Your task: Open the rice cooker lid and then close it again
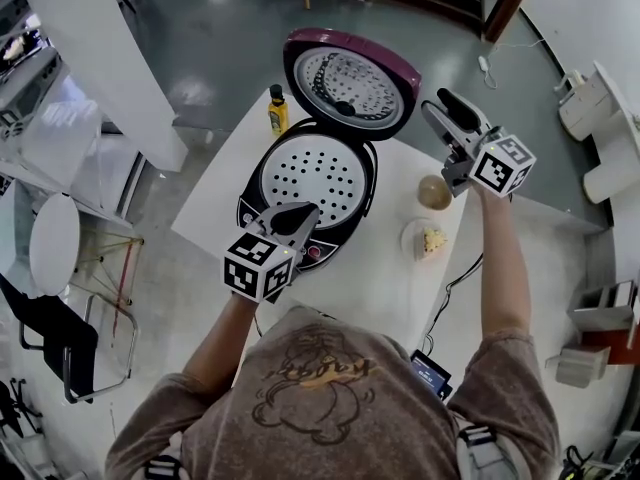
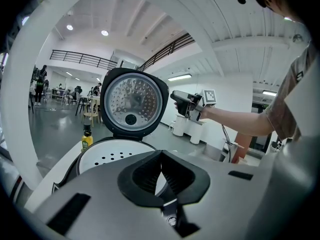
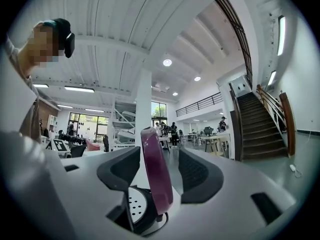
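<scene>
Nearest me, my left hand-held gripper is at the near front edge of the rice cooker, jaws pressed together with nothing between them. The cooker stands open on the white table, its perforated white inner tray facing up. Just right of it lies a small plate with a bit of food. Slightly farther is a round brownish thing, perhaps a bowl; I can't make it out well. Beyond that, the purple lid stands upright at the cooker's far side, metal inner face toward me. My right hand-held gripper is raised just right of the lid's rim, jaws spread. Its own view shows the lid edge-on in line with the gap, pads clear of it. A yellow-labelled bottle stands at the table's far left
</scene>
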### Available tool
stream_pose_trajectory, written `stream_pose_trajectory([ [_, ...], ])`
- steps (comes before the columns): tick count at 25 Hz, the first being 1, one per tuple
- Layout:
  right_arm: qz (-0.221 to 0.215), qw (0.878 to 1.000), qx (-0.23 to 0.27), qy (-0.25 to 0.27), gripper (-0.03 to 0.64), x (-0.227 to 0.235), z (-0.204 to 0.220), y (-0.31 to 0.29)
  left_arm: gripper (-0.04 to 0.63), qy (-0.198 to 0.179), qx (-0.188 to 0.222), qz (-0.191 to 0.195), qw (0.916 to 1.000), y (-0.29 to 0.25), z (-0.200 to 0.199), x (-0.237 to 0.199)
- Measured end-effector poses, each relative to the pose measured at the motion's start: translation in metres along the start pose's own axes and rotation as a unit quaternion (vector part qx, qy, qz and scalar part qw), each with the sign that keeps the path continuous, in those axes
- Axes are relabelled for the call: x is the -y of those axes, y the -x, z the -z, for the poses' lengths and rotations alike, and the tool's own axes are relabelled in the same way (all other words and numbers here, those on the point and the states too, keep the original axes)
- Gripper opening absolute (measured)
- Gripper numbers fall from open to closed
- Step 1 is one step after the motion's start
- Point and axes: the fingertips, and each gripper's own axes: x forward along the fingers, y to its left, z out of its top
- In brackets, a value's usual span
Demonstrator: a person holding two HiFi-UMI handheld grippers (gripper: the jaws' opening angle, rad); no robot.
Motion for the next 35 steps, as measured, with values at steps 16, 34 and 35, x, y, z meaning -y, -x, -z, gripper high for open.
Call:
stream_pose_trajectory([
  [16,-0.053,0.998,-0.026,0.005,0.417,-0.030,-0.004,-0.038,0.021,0.006,0.006,-0.010,0.9999,0.010,0.000,0.001],
  [34,-0.061,0.997,-0.050,0.019,0.356,-0.039,-0.001,-0.046,0.021,0.024,0.017,-0.029,0.9992,0.022,0.008,-0.008],
  [35,-0.061,0.997,-0.051,0.021,0.356,-0.042,-0.001,-0.045,0.021,0.026,0.016,-0.029,0.9991,0.023,0.010,-0.008],
])
